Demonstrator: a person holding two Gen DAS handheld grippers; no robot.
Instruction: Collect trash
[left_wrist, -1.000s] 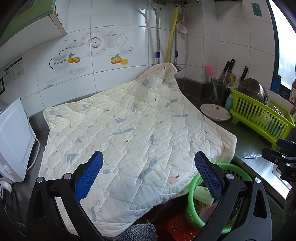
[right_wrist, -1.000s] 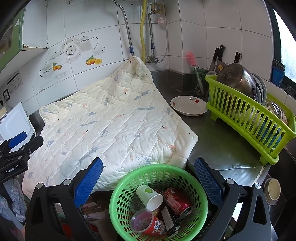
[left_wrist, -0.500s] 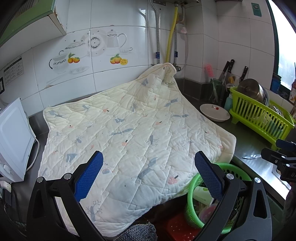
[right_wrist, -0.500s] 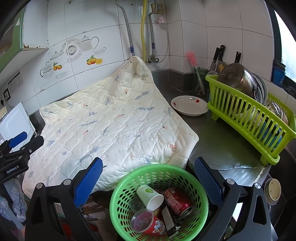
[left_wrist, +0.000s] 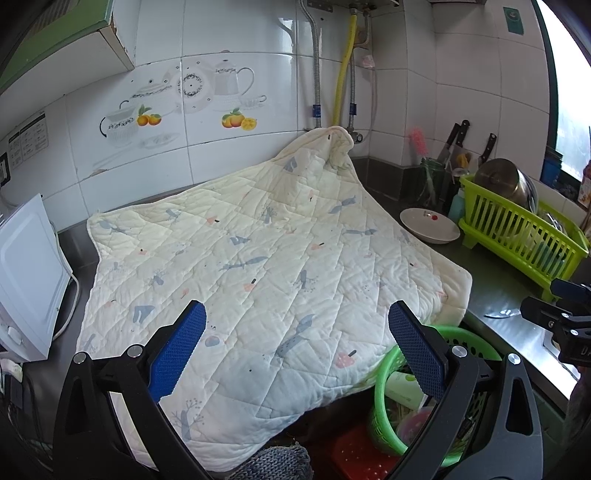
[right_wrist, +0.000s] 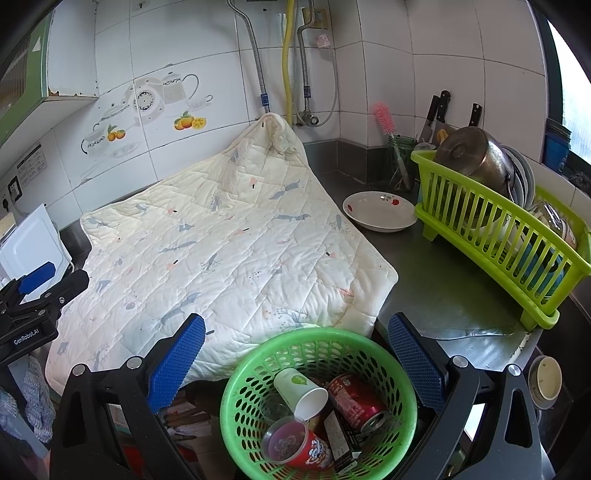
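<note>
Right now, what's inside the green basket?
The green basket holds a white paper cup, a red can, a red printed cup and a dark wrapper. Anything beneath them is hidden.

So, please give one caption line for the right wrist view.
Open right tool above a green basket holding cups and a red can.

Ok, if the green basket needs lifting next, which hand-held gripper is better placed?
Right, probably. The right hand-held gripper is open directly above the green basket; the left hand-held gripper faces the quilt, basket off to its right.
</note>
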